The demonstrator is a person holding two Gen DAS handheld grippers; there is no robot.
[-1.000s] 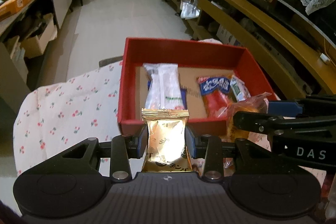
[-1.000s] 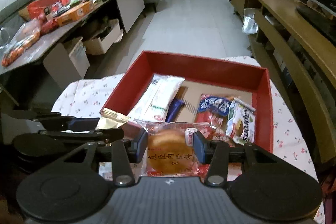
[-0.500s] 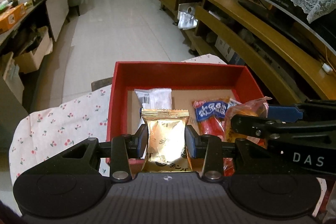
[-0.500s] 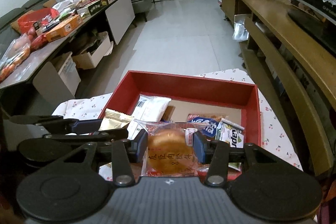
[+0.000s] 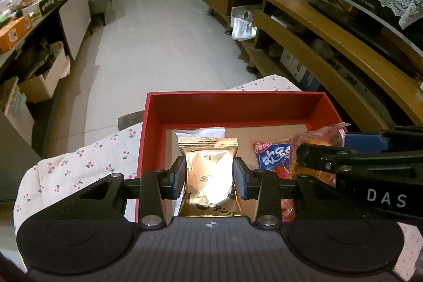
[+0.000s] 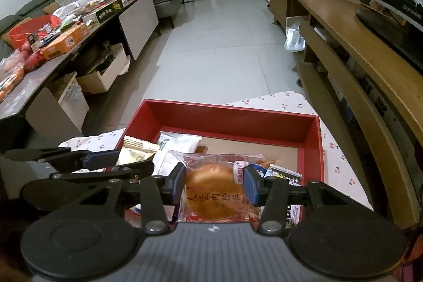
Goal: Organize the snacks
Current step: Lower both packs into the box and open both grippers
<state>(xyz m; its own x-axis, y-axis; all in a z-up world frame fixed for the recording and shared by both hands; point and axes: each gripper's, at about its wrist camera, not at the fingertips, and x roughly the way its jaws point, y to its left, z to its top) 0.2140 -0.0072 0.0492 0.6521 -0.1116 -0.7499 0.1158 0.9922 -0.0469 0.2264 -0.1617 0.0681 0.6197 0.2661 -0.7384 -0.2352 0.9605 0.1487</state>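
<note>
Left wrist view looks forward along its own fingers, low and close over the near edge of the red box point(image 5: 232, 107), floor stretching beyond. Right wrist view does the same from just alongside, facing the same way. Both share the box, and each catches the other gripper beside its jaws.

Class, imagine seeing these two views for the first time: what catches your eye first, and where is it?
A shiny gold packet is clamped in the left gripper, and a round pastry in clear wrap in the right gripper. Both are over the near edge of a red box holding other snacks.
</note>
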